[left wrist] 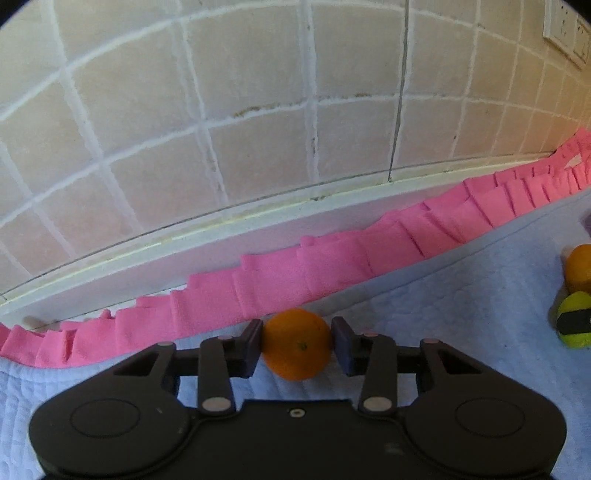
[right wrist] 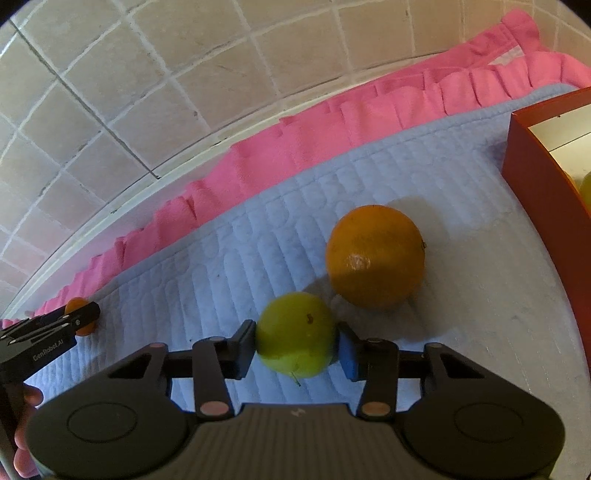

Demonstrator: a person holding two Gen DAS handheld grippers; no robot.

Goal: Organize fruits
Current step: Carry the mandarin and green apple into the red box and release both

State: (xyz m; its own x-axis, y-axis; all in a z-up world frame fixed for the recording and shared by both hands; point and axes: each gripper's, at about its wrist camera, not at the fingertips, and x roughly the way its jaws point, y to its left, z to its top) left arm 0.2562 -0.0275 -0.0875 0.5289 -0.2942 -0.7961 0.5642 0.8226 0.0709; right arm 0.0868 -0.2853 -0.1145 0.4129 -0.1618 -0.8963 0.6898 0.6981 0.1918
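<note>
Fruit count: 3 loose on the cloth, i.e. 2 orange ones + 1 green, plus sth yellow-green inside the box, too cut off to name.

Nearest in right wrist view: right gripper [right wrist: 297,341] closed down onto the green fruit [right wrist: 295,334], one pad on each side, fruit low over or on the blue quilted mat [right wrist: 221,258] – can't tell which. Just behind & to the right, almost touching it, sits the big orange [right wrist: 375,256] on the mat, apart from any gripper. Further right, the red box [right wrist: 543,192], open top w/ pale inner wall, stands on the mat.

Left wrist view: left gripper [left wrist: 297,345] closed onto the small orange [left wrist: 297,345], pads pressing both sides, stem dot facing the cam. It's at the mat's far edge, right by the pink ruffle [left wrist: 295,269]. Same gripper shows far left in right view, held level, low to the mat, person's fingers [right wrist: 31,397] under it.

Both grippers point fwd toward the wall, well apart from each other.

Beyond: pink ruffle runs along the mat's back edge, then a white ledge [left wrist: 184,254], then beige tiled wall [left wrist: 221,110] w/ white grout. Wall socket plate [left wrist: 567,33] top right.
</note>
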